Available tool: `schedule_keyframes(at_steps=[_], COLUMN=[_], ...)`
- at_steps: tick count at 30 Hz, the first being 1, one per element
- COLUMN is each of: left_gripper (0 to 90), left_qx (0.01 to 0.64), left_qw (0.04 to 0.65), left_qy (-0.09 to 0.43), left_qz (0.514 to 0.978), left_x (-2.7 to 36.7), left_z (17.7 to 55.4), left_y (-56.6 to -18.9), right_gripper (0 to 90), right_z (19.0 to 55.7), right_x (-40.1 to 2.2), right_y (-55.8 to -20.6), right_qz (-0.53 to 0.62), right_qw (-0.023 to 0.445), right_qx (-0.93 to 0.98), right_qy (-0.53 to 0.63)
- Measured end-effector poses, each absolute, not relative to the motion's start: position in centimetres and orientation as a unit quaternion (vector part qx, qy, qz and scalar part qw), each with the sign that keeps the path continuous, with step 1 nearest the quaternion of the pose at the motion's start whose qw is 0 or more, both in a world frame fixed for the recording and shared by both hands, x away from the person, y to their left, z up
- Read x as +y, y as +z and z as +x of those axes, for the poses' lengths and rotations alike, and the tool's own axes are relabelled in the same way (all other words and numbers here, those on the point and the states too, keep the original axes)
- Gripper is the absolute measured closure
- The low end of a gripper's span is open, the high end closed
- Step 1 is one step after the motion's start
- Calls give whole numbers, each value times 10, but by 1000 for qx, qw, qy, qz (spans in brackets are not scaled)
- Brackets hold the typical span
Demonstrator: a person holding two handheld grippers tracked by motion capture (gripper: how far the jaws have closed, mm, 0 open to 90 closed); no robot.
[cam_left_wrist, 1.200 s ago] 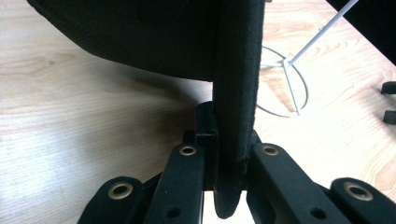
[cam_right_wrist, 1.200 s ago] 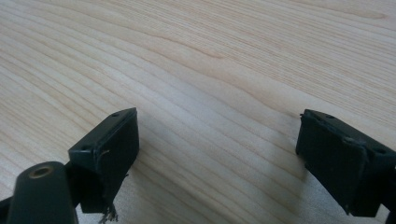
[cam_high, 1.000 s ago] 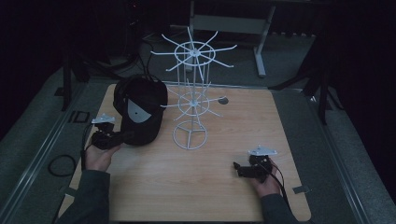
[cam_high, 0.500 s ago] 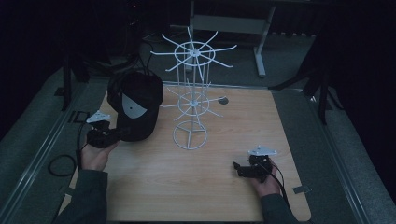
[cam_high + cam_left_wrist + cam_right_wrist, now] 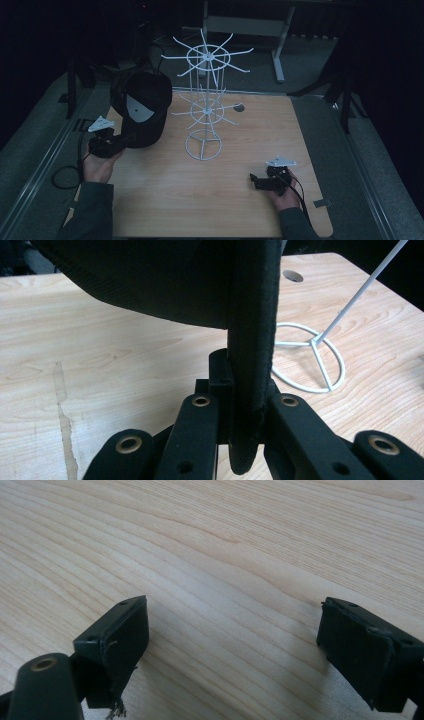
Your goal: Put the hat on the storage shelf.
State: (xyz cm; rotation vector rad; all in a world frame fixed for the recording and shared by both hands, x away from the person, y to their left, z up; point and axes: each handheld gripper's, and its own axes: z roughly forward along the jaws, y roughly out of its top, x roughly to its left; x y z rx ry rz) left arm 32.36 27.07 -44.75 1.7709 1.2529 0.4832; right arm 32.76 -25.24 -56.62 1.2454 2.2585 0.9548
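So: left gripper (image 5: 120,142) clenched on cap (image 5: 142,107) brim, cap lifted off surface (image 5: 165,200), rack (image 5: 204,100) just beyond. Hanging on rack hook not yet done. Right gripper (image 5: 257,181) released, idle.

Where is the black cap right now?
In the high view the cap is on the left, lifted above the table, clamped by its brim in the left gripper, just left of the white rack.

A dim recording room set up as a test station.
One light wooden tabletop (image 5: 165,200) on grey carpet, black curtains behind, a metal stand leg (image 5: 279,60) and a white wire display rack (image 5: 207,100).
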Motion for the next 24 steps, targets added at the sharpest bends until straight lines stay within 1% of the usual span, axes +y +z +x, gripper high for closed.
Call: schedule_keyframes(at_steps=[24], left_gripper=[868], left_qx=[484], left_qw=[455], left_qy=[236], left_qz=[709], left_x=[264], left_z=[317], left_y=[-425], right_gripper=[131], right_z=[328], right_x=[-252], right_y=[-566], right_qz=[444], right_qw=[195], right_qx=[806], right_qy=[341])
